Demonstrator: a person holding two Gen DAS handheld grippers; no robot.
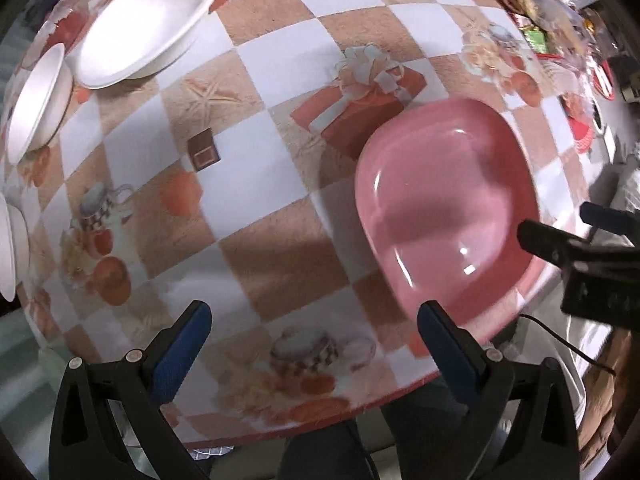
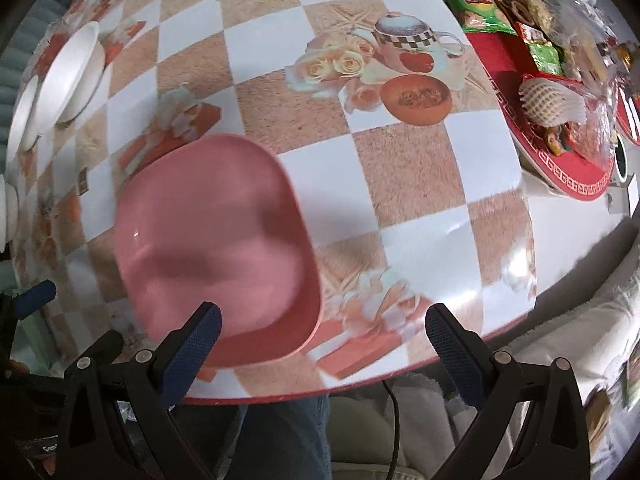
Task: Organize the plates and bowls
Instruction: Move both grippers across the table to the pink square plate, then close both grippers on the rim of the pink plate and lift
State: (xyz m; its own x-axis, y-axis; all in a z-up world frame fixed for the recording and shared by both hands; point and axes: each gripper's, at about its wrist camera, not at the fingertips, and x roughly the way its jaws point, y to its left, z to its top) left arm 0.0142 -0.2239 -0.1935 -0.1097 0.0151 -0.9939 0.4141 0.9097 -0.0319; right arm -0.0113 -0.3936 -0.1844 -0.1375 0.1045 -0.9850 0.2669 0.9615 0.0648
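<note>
A pink squarish plate (image 1: 448, 216) lies on the checkered tablecloth near the table's front edge; it also shows in the right wrist view (image 2: 212, 236). My left gripper (image 1: 314, 316) is open and empty, just left of the plate's near rim. My right gripper (image 2: 324, 322) is open and empty, with its left finger over the plate's near edge; it also shows at the right of the left wrist view (image 1: 560, 220). A large white bowl (image 1: 148, 20) and a smaller white bowl (image 1: 36, 100) sit at the far left; both appear in the right wrist view (image 2: 68, 76).
Another white dish (image 1: 8, 248) shows at the left edge. A red tray (image 2: 560, 164) with snack packets and wrapped items fills the table's far right. The table's front edge (image 2: 360, 384) is close below the grippers, with a person's legs under it.
</note>
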